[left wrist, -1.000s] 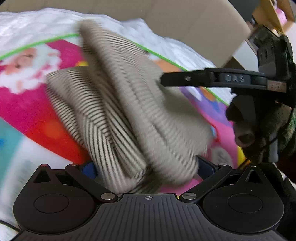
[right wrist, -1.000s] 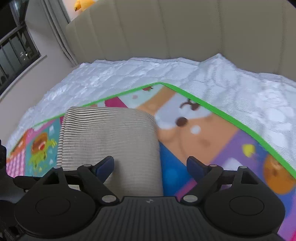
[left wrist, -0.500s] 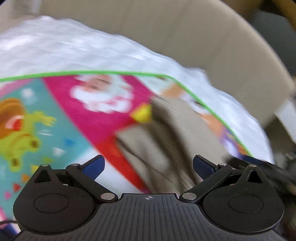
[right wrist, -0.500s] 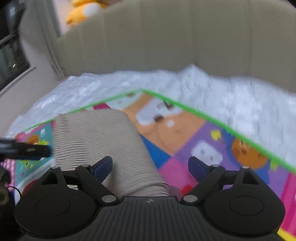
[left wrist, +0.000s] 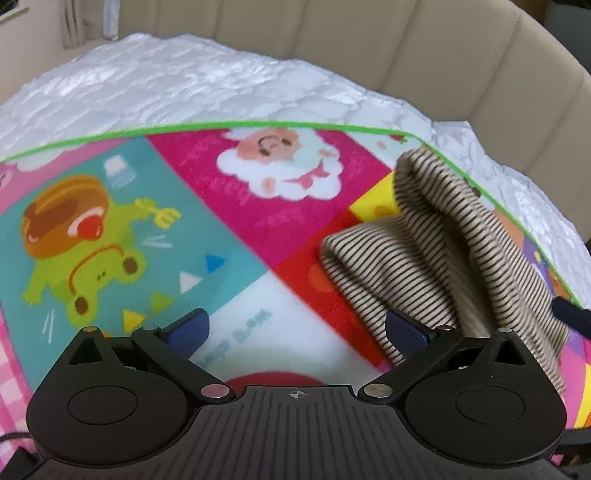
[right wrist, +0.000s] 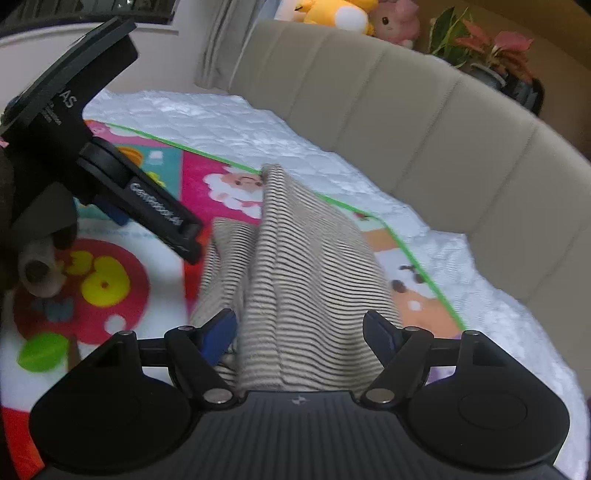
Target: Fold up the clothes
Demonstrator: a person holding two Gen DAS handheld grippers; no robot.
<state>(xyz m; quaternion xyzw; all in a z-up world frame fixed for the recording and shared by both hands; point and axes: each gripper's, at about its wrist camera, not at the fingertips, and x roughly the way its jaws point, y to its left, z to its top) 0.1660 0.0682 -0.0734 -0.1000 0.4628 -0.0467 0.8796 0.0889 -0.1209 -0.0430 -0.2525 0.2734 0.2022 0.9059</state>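
A beige garment with thin dark stripes (left wrist: 436, 254) lies bunched in folds on a colourful cartoon play mat (left wrist: 166, 229) on the bed. In the left wrist view it is at the right, just past the right fingertip. My left gripper (left wrist: 295, 328) is open and empty over the mat. In the right wrist view the garment (right wrist: 303, 288) runs up between the open jaws of my right gripper (right wrist: 301, 332), with its near end under the gripper body. The left gripper body (right wrist: 92, 147) shows at the upper left there.
A white quilted mattress cover (left wrist: 192, 85) surrounds the mat, with a beige padded headboard (right wrist: 424, 147) behind it. Plush toys (right wrist: 347, 14) and a potted plant (right wrist: 491, 48) sit on the ledge above the headboard.
The left gripper let go of the striped garment and swung left off it. The right gripper moved over the garment, which now lies between its fingers.
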